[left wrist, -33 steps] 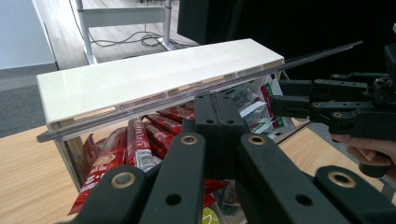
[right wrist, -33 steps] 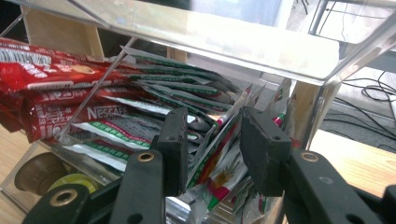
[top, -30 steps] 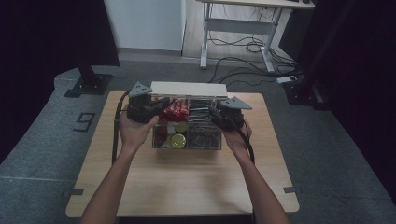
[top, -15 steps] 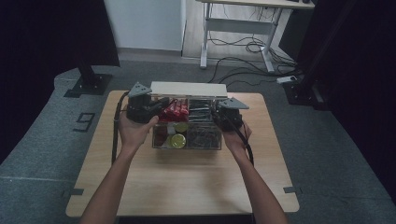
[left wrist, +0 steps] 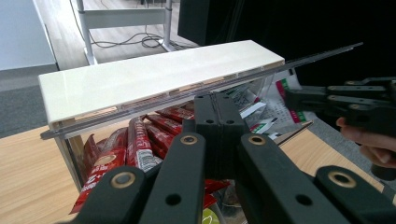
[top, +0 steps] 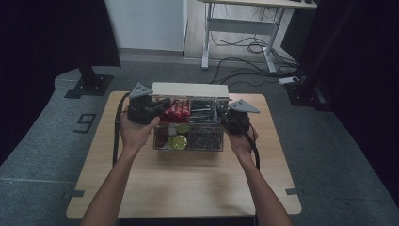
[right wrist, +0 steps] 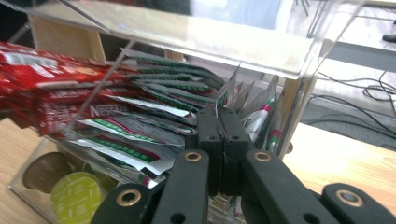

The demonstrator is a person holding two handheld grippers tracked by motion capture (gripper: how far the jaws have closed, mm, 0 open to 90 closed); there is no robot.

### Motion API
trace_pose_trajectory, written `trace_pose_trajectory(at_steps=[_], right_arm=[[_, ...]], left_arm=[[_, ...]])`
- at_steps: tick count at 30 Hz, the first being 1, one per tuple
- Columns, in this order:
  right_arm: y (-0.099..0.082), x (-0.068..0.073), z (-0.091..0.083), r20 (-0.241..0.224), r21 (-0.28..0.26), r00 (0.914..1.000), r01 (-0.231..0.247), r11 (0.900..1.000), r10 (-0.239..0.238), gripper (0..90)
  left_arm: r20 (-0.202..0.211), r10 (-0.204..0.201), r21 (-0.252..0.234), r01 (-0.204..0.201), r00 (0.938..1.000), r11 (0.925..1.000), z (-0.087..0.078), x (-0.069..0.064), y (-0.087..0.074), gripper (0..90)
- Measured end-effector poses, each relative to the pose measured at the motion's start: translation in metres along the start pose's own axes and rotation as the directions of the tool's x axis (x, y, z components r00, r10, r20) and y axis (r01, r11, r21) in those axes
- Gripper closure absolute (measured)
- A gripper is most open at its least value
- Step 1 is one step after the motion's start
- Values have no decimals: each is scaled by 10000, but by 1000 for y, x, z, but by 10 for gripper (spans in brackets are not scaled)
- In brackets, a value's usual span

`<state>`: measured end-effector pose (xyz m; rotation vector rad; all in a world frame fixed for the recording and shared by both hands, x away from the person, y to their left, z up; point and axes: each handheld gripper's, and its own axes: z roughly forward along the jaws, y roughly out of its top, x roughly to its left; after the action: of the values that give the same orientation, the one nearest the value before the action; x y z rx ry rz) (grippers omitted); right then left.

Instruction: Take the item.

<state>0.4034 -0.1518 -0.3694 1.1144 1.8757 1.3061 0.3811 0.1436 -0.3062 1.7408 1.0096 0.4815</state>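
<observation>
**Step in hand: taking a sachet out of the clear box.**

The clear box (top: 188, 148) stands at the far middle of the tabletop (top: 179, 183). Its cream lid (top: 190, 89) is raised at the back.

- Right claw (right wrist: 223, 114): its jaws have just been closing and now stand together. The thin edge of a green-and-white sachet (right wrist: 229, 88) rises from between the tips, so the claw looks to have pinched it. The sachet sits in the stack (right wrist: 140, 116) at the back right of the box, just inside the end wall.
- Left claw (left wrist: 217, 100): its jaws are together with nothing between them. It hovers at the left end of the box, above the red sachets (left wrist: 140, 144) and just under the lid's front edge. Whether it touches the lid cannot be told.

**Next move.** Draw the right claw up and back, clear of the lid's edge. Check that only one sachet comes with it, as its neighbours lie close against it.

**Contents of the box.**

- Back left: red sachets, packed flat.
- Back right: green-and-white sachets.
- Front left: a green capsule (right wrist: 74, 193) touching a brown capsule (right wrist: 44, 170).
- Front right: dark contents, too dim to tell.
</observation>
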Motion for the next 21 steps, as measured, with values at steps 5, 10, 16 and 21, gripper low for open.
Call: trace_pose_trajectory(at_steps=[5, 10, 16, 21], right_arm=[[0, -2, -12, -92, -335, 10000, -39, 9994, 36, 887], [0, -1, -21, -171, -605, 9999, -15, 9982, 5, 888], [2, -4, -31, -325, -818, 9994, -111, 9966, 84, 890], [2, -6, -41, -436, -1029, 9990, -129, 9946, 85, 891]], left_arm=[[-8, 3, -10, -3, 10000, 10000, 0, 0, 0, 900], [9, 6, -5, -6, 10000, 10000, 0, 0, 0, 900], [0, 5, -3, -5, 10000, 10000, 0, 0, 0, 900], [12, 10, -1, -10, 10000, 10000, 1, -1, 0, 900]])
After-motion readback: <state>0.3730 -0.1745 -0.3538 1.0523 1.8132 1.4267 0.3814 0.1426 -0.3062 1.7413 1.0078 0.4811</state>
